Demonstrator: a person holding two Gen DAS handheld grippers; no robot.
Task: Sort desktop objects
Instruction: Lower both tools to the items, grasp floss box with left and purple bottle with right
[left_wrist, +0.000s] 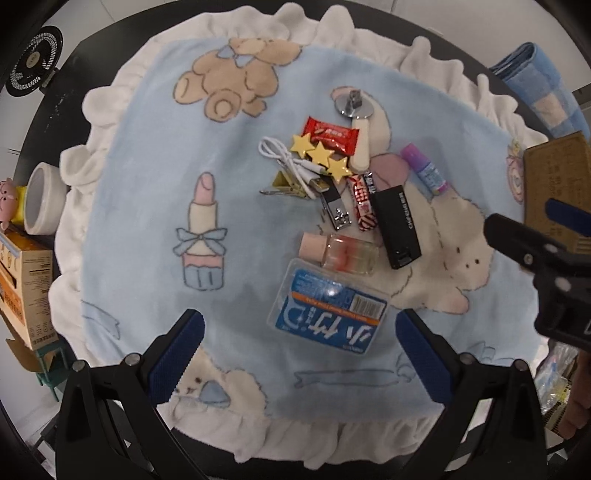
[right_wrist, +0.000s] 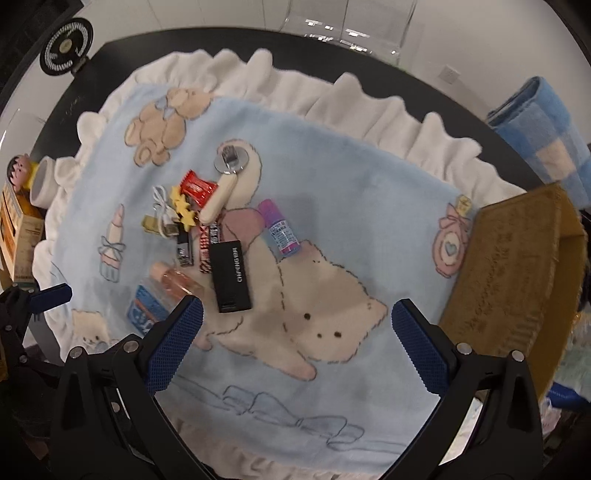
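Observation:
A heap of small objects lies on a blue cartoon blanket (left_wrist: 147, 221): a blue floss case (left_wrist: 328, 314), a clear bottle with a pink cap (left_wrist: 340, 253), a black box (left_wrist: 397, 225), nail clippers (left_wrist: 334, 210), a red candy wrapper (left_wrist: 330, 133), a gold star clip (left_wrist: 320, 155), a white cable (left_wrist: 288, 162), a purple tube (left_wrist: 424, 170) and a round metal piece (left_wrist: 352, 103). My left gripper (left_wrist: 299, 354) is open and empty, hovering just in front of the floss case. My right gripper (right_wrist: 295, 343) is open and empty over the blanket, right of the black box (right_wrist: 231, 275).
A brown woven basket (right_wrist: 517, 280) stands at the blanket's right edge. A folded blue checked towel (right_wrist: 543, 125) lies behind it. A white cup (left_wrist: 40, 199), a cardboard box (left_wrist: 26, 288) and a small fan (left_wrist: 35, 62) are at the left.

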